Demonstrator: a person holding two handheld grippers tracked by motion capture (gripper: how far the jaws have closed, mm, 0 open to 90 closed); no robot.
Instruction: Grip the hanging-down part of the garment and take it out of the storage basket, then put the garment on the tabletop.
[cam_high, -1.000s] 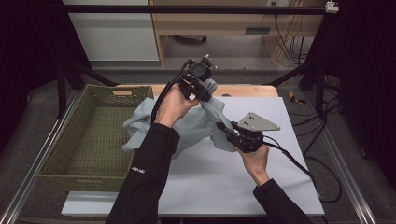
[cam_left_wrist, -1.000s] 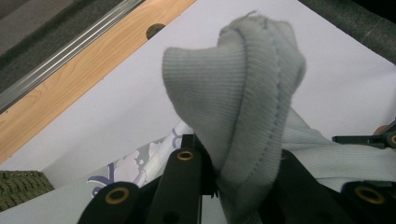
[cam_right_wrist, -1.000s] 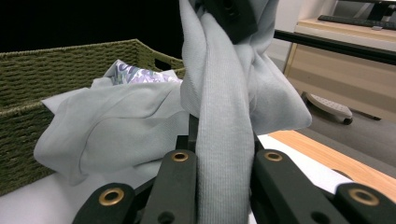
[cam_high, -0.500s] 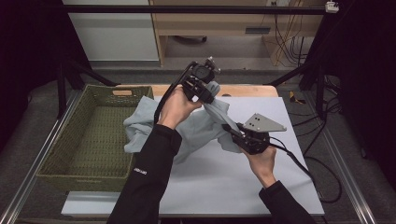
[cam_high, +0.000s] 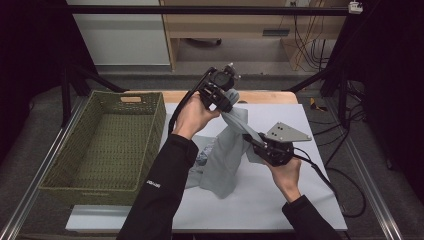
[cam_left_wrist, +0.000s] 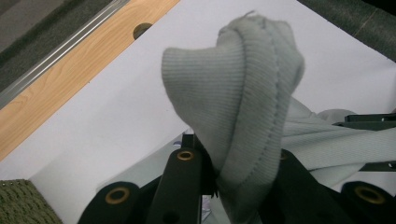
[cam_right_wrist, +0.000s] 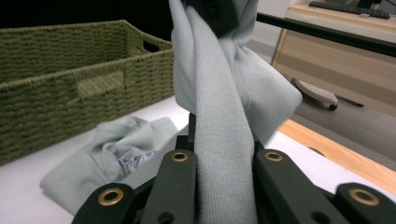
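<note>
A pale grey knit garment (cam_high: 223, 159) hangs between my two grippers, its lower part bunched on the white table top (cam_high: 265, 210). My left gripper (cam_high: 226, 98) holds it high at the back, jaws shut on a ribbed edge of the garment (cam_left_wrist: 243, 121). My right gripper (cam_high: 248, 139), lower and to the right, is shut on the same stretched strip of the garment (cam_right_wrist: 224, 140). A printed patch shows on the folded part (cam_right_wrist: 133, 161) lying on the table.
A green woven basket (cam_high: 112, 145) stands empty at the left of the table, also seen in the right gripper view (cam_right_wrist: 70, 88). A wooden strip (cam_left_wrist: 70, 79) edges the far side of the table. Black frame bars and cables surround the table.
Both grippers have lifted and pulled apart, the left rising toward the back and the right moving right. The garment has come up off the table and stretched between them.
</note>
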